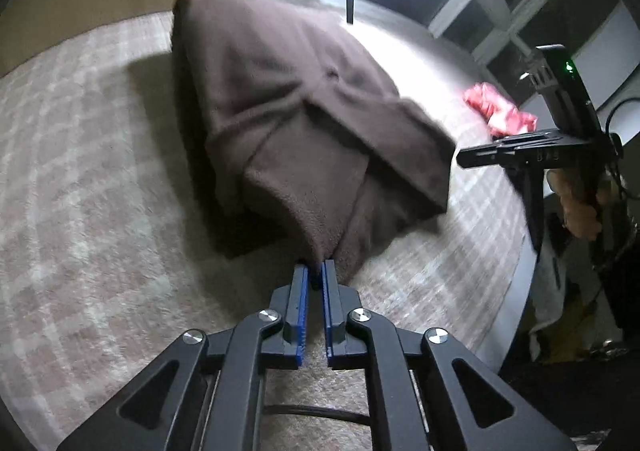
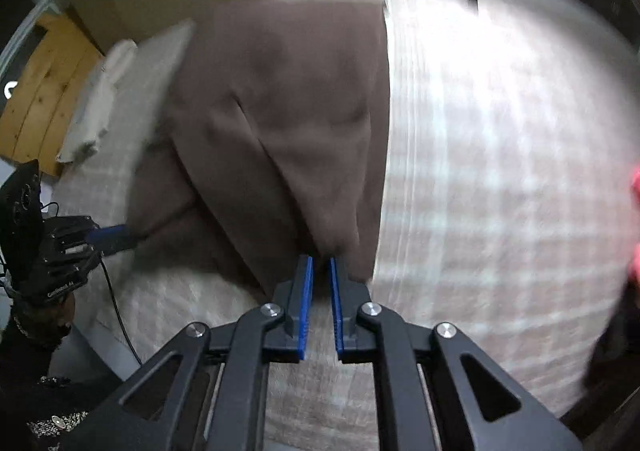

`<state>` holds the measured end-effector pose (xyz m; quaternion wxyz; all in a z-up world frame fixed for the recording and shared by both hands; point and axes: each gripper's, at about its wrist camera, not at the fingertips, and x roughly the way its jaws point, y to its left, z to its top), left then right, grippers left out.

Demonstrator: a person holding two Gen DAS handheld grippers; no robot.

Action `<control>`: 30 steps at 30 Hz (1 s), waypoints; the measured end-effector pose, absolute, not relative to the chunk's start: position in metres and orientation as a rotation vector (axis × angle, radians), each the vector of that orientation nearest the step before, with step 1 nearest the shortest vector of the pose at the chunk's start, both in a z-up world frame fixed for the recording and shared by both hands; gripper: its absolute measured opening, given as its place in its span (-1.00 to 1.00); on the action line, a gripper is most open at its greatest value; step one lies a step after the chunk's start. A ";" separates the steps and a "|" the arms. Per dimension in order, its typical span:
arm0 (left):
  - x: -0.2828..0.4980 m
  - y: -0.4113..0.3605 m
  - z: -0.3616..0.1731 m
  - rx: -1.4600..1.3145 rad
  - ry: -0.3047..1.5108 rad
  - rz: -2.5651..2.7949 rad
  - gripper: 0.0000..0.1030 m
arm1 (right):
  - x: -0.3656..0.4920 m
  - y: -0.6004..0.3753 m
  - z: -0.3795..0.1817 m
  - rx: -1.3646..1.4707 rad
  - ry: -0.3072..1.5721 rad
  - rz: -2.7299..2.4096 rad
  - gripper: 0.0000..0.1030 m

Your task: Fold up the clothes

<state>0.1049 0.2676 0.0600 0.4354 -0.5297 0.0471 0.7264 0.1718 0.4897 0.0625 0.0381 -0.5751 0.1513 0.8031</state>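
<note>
Brown fleece garment [image 1: 304, 119] fills the centre of both views, partly lifted off a pale checked bed cover [image 1: 80, 191], with its far edge resting on the cover toward the upper part of each frame. Judging by this, the step in hand is a fold in progress: 2 near corners are raised so the cloth can be carried over itself.

In the left wrist view, the left gripper [image 1: 316, 271] sits at lower centre, its blue pads clamped on a pinch of the garment's near hem. In the right wrist view, the right gripper [image 2: 320, 267] is likewise at lower centre, pads drawn close around a gathered bit of hem at the garment's right edge. That frame is motion-blurred, so the exact bite on the cloth is hard to judge, though fabric appears pinched between the pads.

Both grippers point forward and slightly downward toward the bed. Seen from the left wrist, the right gripper enters at the right edge of the frame, just beside the lifted corner, held by a bare hand [image 1: 576, 207].

A pink cloth [image 1: 500, 111] lies apart at right.

The next move likely calls for carrying both corners forward together, level, and lowering them onto the far edge.
</note>
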 end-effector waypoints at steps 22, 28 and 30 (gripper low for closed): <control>0.084 0.264 0.060 -1.237 0.018 1.936 -0.76 | -0.056 0.406 0.022 -2.069 0.415 2.471 -0.65; 0.100 0.267 0.065 -1.197 0.087 1.930 -0.79 | -0.060 0.424 0.002 -2.085 0.599 2.428 -0.86; 0.104 0.267 0.067 -1.192 0.104 1.930 -1.00 | -0.057 0.425 0.007 -2.071 0.595 2.456 -0.85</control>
